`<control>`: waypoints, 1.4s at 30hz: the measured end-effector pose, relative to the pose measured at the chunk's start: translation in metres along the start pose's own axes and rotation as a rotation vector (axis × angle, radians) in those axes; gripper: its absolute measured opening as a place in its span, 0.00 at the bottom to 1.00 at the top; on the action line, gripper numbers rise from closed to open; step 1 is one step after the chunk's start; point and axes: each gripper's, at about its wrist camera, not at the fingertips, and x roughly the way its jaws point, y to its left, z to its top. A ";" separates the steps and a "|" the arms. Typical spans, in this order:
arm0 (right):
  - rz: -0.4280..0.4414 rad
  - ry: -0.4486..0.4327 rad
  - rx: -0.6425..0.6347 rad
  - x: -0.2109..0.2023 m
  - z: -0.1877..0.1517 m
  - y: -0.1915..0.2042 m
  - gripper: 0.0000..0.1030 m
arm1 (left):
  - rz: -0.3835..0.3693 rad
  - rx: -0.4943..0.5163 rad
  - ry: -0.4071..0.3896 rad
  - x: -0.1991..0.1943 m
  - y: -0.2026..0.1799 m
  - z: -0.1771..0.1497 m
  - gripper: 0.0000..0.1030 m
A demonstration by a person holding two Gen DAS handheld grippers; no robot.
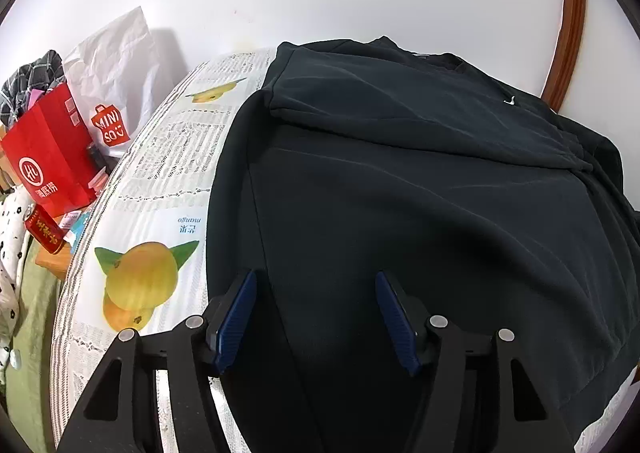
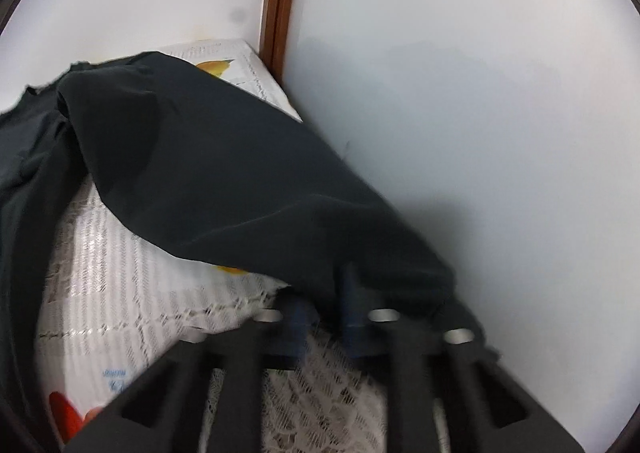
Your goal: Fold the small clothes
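Note:
A black t-shirt (image 1: 400, 181) lies spread on a table covered with a white lace cloth printed with mangoes (image 1: 160, 189). One sleeve is folded in across its far part. My left gripper (image 1: 316, 277) is open and empty, its blue pads (image 1: 236, 317) hovering just above the shirt's near left side. In the right wrist view my right gripper (image 2: 324, 293) is shut on the shirt's edge (image 2: 224, 181) and holds that flap lifted above the lace cloth (image 2: 120, 293). The view is blurred by motion.
Left of the table stand a red paper bag (image 1: 48, 165), a white Miniso bag (image 1: 116, 89), a red can (image 1: 42, 231) and a pile of fabric. White walls and a brown door frame (image 1: 568, 21) close off the back and right sides.

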 end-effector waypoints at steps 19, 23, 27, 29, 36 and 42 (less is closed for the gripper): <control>0.654 -0.355 -0.140 -0.188 0.095 0.284 0.06 | 0.003 -0.005 0.003 0.002 0.000 -0.001 0.65; 0.651 -0.272 -0.153 -0.175 0.079 0.339 0.07 | -0.002 -0.010 0.003 0.001 0.001 -0.001 0.65; 0.647 -0.167 -0.148 -0.136 0.078 0.359 0.32 | -0.002 -0.009 0.003 0.002 0.001 -0.001 0.66; 0.676 -0.157 -0.145 -0.132 0.074 0.348 0.58 | -0.001 -0.010 0.003 0.002 0.001 -0.001 0.67; 0.528 -0.260 -0.183 -0.131 0.056 0.281 0.81 | 0.002 -0.008 0.003 0.002 -0.001 -0.002 0.68; 0.546 -0.097 -0.158 -0.091 0.043 0.272 0.59 | -0.001 -0.005 0.005 0.002 -0.002 -0.001 0.69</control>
